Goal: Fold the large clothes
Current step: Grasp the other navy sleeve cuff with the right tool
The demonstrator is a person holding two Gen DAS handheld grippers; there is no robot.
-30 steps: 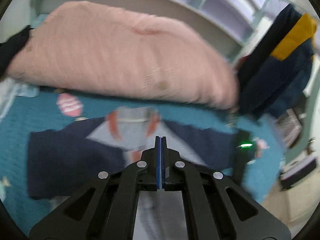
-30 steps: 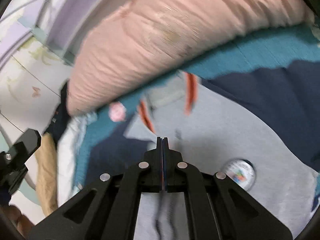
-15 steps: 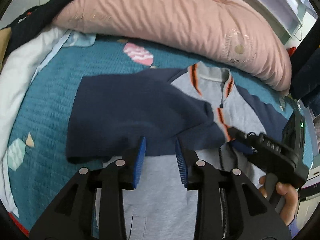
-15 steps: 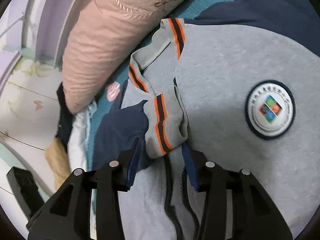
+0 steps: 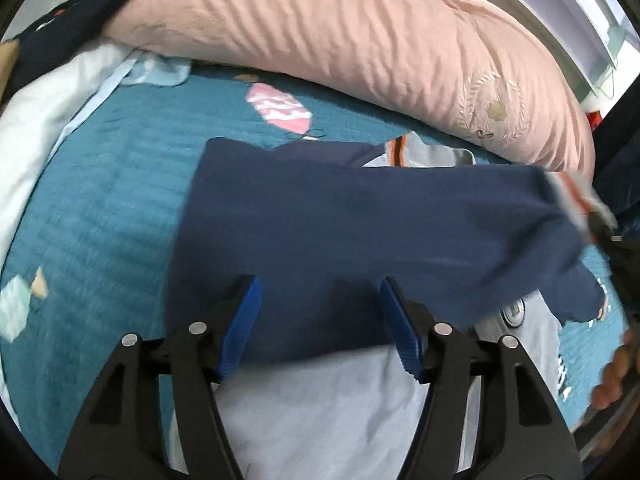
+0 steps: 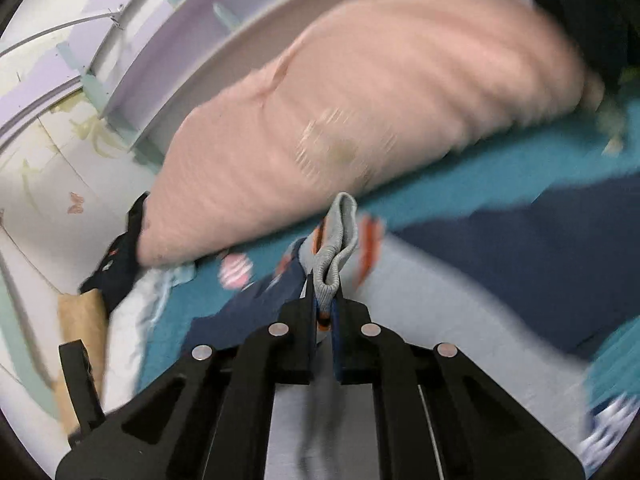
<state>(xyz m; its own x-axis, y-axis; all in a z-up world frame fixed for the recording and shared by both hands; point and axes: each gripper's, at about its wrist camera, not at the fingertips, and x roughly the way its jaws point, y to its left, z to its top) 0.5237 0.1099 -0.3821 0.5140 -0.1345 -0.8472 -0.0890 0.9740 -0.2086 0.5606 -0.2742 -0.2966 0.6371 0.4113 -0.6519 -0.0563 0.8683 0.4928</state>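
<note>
The left gripper point(image 5: 320, 320) stands with its jaws spread wide and nothing between them. Just under and ahead of its blue pads point(image 5: 242, 320) lies the jacket point(image 5: 320, 400): the grey body nearest, below the fingers, and the navy sleeve point(image 5: 360, 232) drawn across it just beyond the tips, stretching away to the right. At that far right end the striped cuff point(image 5: 568, 196) meets the right gripper point(image 5: 604, 228).

In the right wrist view the right gripper point(image 6: 324, 304) is clenched on the grey ribbed cuff point(image 6: 336, 236), which loops up out of the jaws. Beyond lie the teal bedspread point(image 5: 120, 184) and, farther still, the pink duvet point(image 5: 360, 48), with white bedding point(image 5: 44, 96) off to the left.
</note>
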